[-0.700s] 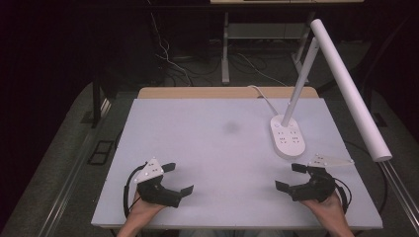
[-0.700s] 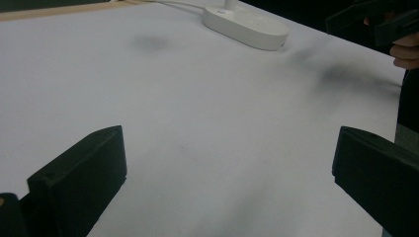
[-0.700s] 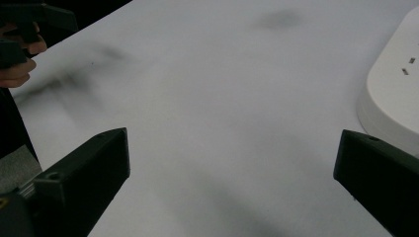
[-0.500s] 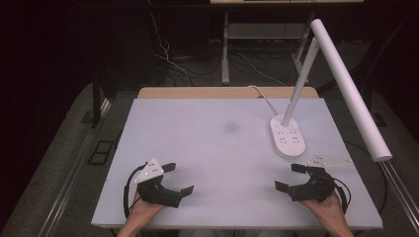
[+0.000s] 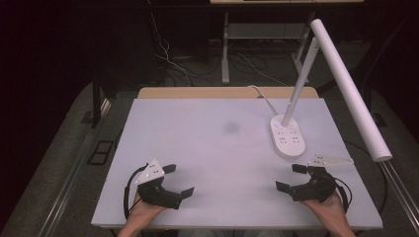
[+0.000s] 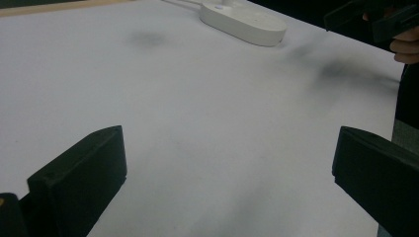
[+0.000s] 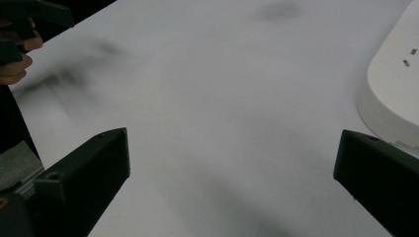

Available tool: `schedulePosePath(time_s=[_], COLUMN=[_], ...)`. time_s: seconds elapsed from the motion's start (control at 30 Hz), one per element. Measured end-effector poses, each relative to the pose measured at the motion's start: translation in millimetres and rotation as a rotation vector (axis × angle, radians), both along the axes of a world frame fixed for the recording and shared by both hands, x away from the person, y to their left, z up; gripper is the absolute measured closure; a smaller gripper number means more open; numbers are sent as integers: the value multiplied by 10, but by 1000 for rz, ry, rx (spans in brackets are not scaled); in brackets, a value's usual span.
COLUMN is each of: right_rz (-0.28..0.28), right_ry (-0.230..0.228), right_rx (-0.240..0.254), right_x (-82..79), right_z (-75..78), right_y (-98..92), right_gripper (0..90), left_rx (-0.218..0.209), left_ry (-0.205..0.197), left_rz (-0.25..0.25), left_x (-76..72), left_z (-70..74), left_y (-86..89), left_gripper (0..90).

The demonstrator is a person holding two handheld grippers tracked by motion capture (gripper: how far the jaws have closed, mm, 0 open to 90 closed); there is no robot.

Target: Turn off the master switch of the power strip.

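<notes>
My left gripper [image 5: 177,181] rests near the front left of the white table [image 5: 217,148], jaws wide apart with bare tabletop between them [image 6: 230,163]. My right gripper [image 5: 291,177] sits at the front right, also open and empty [image 7: 232,163], just in front of the white lamp base [image 5: 287,136]. Both point toward the table's middle. In the left gripper view the lamp base [image 6: 244,19] lies far ahead.
A white desk lamp stands at the right, its long tube head [image 5: 348,89] slanting over the right edge and its cord [image 5: 262,96] running off the back. A faint dark smudge [image 5: 230,127] marks the table's centre. Table edges drop to dark floor.
</notes>
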State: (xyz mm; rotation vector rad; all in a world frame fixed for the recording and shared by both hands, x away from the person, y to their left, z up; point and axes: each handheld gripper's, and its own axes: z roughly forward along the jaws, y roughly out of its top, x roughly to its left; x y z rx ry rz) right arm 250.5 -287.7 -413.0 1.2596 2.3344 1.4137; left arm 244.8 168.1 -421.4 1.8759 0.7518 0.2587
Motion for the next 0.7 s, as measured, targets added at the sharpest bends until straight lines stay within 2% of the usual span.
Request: schedulePosePath(time_s=[0.3,0.43,0.7], right_rz=[-4,7,30], right_ry=[34,54,54], right_rx=[-12,-33,-65], right_x=[4,16,41], right_z=[-2,13,55], right_y=[17,43,127], right_gripper=[2,3,3], left_rx=[-11,-12,-11], left_ry=[0,-2,3], left_rz=[7,11,18], left_x=[-11,-10,-10], left_z=[12,12,3], left_y=[20,29,34], left_gripper=[0,0,0])
